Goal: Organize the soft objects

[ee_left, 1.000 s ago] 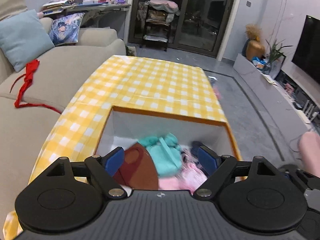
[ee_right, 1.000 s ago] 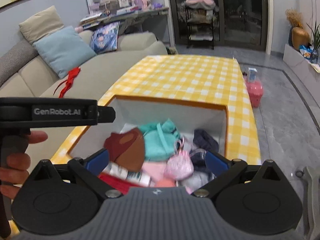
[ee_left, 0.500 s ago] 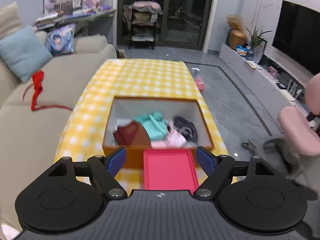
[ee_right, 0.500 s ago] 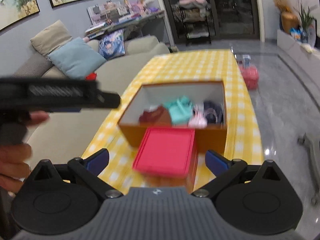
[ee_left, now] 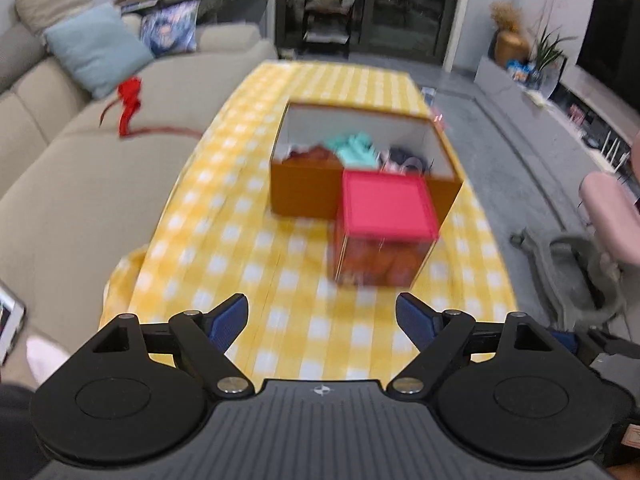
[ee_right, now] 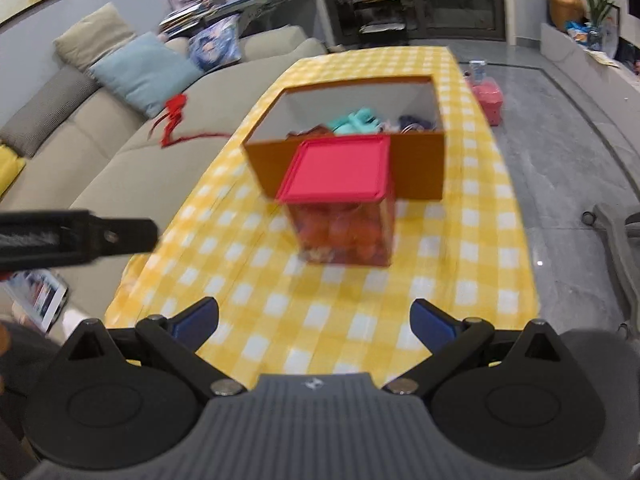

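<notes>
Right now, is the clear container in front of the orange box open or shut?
Shut. The red lid lies flat across the top of the clear container, covering the reddish contents inside.

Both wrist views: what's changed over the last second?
Both hand-held grippers, left and right, pulled back from over the orange box toward the near table end, open and empty throughout. The red-lidded container came into view. Box contents and red ribbon on the sofa unchanged.

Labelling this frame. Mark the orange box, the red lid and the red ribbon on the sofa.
orange box (ee_right: 418, 168): right wrist view, on its front wall.
red lid (ee_right: 340, 172): right wrist view, middle of its top.
red ribbon (ee_left: 129, 98): left wrist view, on its knot.
</notes>
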`<state>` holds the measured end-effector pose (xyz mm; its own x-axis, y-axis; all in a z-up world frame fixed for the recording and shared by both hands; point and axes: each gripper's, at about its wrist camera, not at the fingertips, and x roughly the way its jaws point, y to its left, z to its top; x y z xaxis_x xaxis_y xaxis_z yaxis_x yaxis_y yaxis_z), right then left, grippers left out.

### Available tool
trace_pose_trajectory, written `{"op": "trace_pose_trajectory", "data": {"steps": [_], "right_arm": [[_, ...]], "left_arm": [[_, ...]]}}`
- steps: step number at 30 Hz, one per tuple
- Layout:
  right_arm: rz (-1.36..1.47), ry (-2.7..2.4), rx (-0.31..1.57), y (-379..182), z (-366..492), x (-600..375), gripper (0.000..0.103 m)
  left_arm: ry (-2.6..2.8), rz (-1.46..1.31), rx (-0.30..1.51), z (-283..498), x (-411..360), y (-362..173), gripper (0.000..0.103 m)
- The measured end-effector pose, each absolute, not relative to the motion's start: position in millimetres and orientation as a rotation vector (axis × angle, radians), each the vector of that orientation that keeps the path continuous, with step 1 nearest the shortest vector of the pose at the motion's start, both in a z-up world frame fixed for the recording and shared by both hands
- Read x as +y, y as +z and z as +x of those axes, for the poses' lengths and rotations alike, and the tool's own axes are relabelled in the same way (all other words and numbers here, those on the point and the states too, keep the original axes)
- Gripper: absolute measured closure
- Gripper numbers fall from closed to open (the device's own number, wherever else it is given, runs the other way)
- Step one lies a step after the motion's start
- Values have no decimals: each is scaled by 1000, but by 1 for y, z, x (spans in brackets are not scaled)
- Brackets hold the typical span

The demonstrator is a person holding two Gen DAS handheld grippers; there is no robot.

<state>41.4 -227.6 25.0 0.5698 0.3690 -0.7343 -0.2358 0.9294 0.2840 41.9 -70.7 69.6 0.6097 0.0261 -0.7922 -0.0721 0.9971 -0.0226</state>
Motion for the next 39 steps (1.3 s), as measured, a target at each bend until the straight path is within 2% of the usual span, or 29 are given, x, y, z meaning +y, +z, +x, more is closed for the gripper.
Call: {"op": "trace_pose_trajectory", "data": {"steps": [14, 39], "right_arm": [[127, 457, 821, 10, 15, -182, 5], [122, 452, 831, 2, 14, -171, 6]], "left_arm": [[41, -74, 901, 7, -39, 28, 5], [39, -44, 879, 7, -38, 28, 5]]}}
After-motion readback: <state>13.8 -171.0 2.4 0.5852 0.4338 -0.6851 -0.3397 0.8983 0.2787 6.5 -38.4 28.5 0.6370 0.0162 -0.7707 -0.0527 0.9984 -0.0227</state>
